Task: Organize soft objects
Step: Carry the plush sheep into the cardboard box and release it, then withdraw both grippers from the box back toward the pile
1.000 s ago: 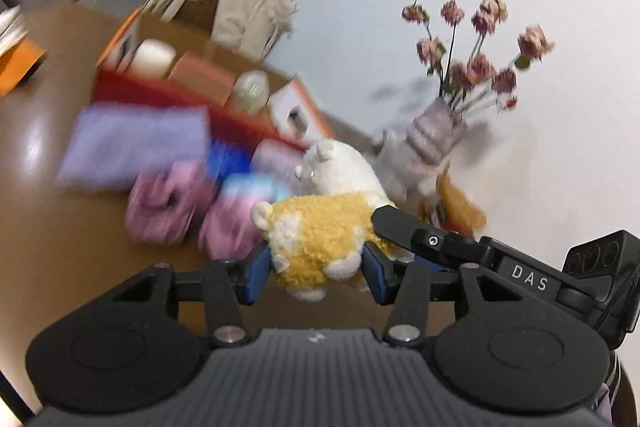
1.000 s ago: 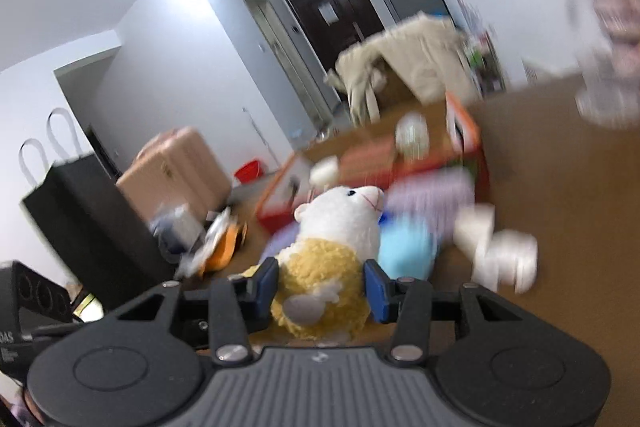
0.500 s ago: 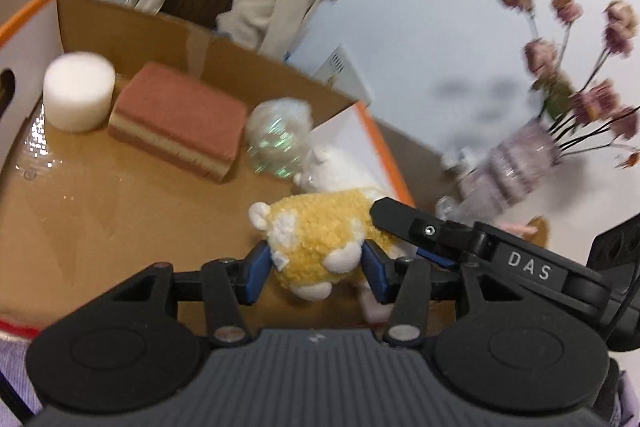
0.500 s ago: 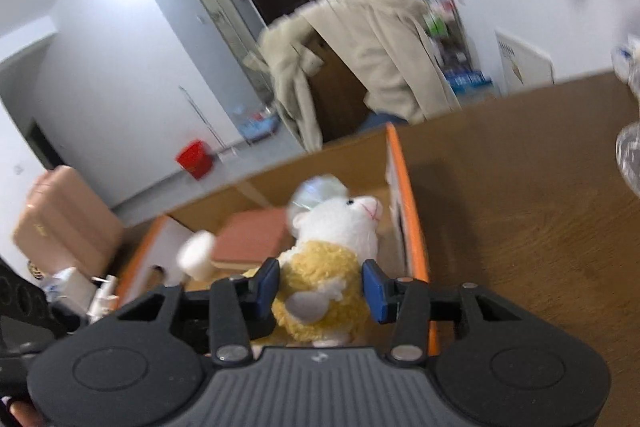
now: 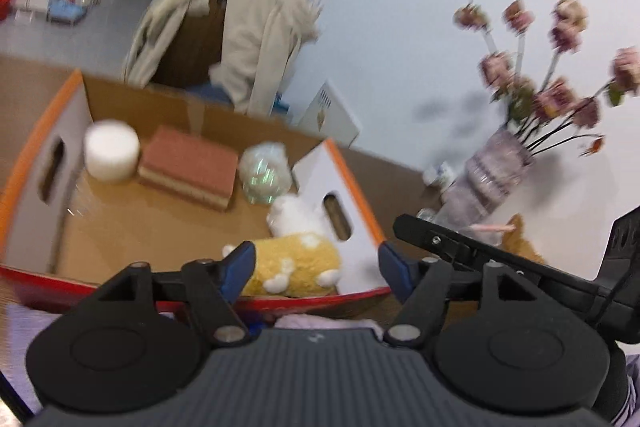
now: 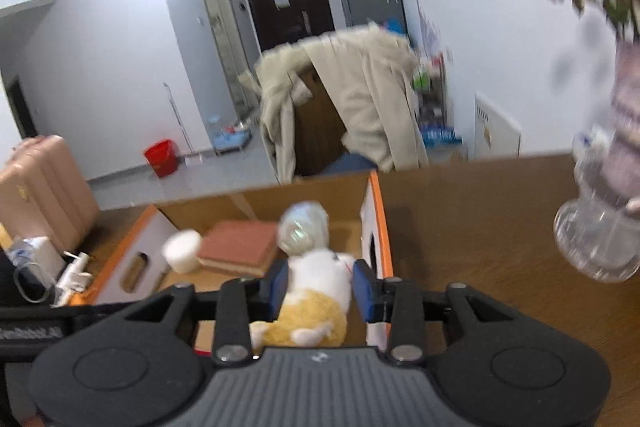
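Lying inside the cardboard box [image 5: 348,195] on the tabletop [image 6: 480,227], yellow and white plush toy [image 5: 296,263], left gripper [image 5: 316,263] jaws just opened wide and off the toy, right gripper [image 6: 320,287] closing, pads gripping the toy's white head, sponge [image 5: 188,167] and white foam cylinder [image 5: 112,157] further inside the box.

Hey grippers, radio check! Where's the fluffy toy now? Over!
Left gripper just opened, fingers clear. Right gripper closed on plush toy. Toy inside cardboard box, near its right wall. Nothing in the way.
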### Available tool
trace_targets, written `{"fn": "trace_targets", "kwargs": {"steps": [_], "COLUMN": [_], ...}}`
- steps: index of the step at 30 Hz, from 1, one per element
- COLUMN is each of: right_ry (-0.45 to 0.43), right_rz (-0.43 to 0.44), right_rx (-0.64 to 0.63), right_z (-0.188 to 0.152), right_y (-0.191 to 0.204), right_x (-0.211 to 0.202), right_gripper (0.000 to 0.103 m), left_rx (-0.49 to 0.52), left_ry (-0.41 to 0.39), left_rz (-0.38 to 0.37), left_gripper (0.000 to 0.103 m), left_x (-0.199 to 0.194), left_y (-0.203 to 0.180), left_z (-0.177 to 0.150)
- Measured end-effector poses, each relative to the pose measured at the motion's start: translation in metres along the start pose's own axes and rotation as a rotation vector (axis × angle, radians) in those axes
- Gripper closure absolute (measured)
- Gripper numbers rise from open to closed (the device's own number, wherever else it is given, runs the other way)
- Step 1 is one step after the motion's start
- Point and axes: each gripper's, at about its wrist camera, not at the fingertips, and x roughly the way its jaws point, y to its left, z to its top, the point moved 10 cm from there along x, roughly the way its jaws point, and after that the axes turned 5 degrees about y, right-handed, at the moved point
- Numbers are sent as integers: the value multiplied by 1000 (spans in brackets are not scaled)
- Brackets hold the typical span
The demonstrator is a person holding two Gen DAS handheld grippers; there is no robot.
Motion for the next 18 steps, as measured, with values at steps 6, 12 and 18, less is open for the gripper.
{"fn": "trace_targets", "kwargs": {"steps": [6, 12, 18], "right_ry": [-116, -163, -159], "right_rz": [-7, -21, -6], "right_rx": [-94, -201, -280], "right_z": [1, -55, -139], "right_y": [34, 73, 110], "right_x": [-86, -135, -151], "right_gripper": [50, 33, 28], "left_rx": [164, 323, 408], "left_ry": [-126, -193, -264], "left_rz": [83, 307, 468], "left_gripper": [16, 10, 0], "left_x": [-89, -154, -213], "left_y": [0, 36, 56], "left_z": [-15, -78, -141]}}
